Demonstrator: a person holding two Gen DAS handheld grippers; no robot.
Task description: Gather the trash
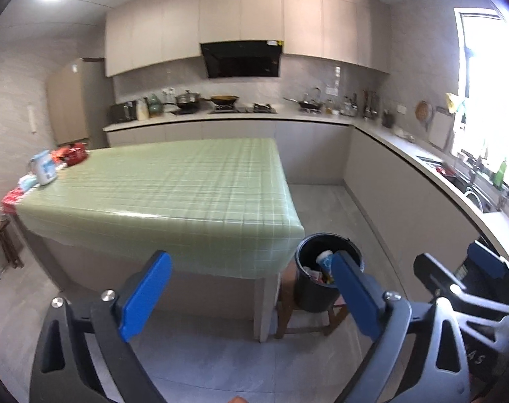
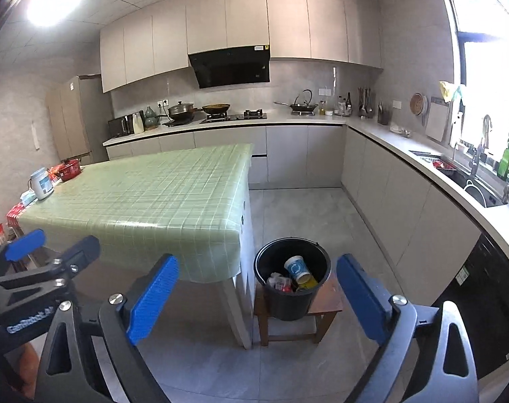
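A black bucket (image 2: pixel 293 288) stands on a small wooden stool (image 2: pixel 325 305) beside the corner of the table. Inside it lie a paper cup (image 2: pixel 297 268) with blue print and some crumpled wrappers (image 2: pixel 279 282). My right gripper (image 2: pixel 259 262) is open and empty, held back from the bucket and above it. My left gripper (image 1: pixel 251 262) is likewise open with nothing between its blue pads; in its view the bucket (image 1: pixel 308 288) sits behind its right finger. Each gripper shows at the edge of the other's view: the right gripper (image 1: pixel 456 265) and the left gripper (image 2: pixel 53 245).
The table has a green checked cloth (image 2: pixel 147 198). At its far left edge stand a white jar (image 2: pixel 41 184) and red packets (image 2: pixel 68 169). An L-shaped kitchen counter (image 2: pixel 382 131) with hob, pans and a sink (image 2: pixel 479 191) runs along the back and right. Grey tiled floor (image 2: pixel 298 211) lies between.
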